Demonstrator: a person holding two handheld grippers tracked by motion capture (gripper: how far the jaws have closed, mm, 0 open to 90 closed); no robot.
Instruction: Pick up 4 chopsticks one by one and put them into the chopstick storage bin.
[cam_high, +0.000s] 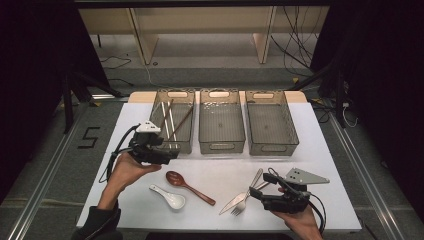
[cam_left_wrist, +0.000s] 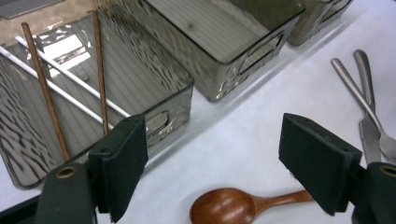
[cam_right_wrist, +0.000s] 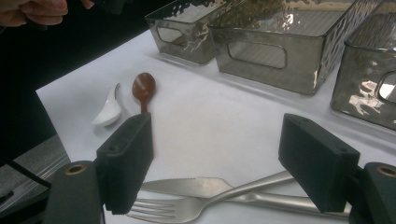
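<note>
My left gripper hovers open in front of the left bin's near wall, with nothing between its jaws. In the left gripper view the gripper stands above the wooden spoon's bowl. That bin holds two brown chopsticks and two pale ones. The wooden spoon and a white ceramic spoon lie on the white tabletop. My right gripper is open just over a metal fork and knife, which lie crossed at the front right.
Three clear grey bins stand in a row at the back; the middle bin and the right bin have nothing in them. The table's front edge runs close below the cutlery. Dark floor and cables surround the table.
</note>
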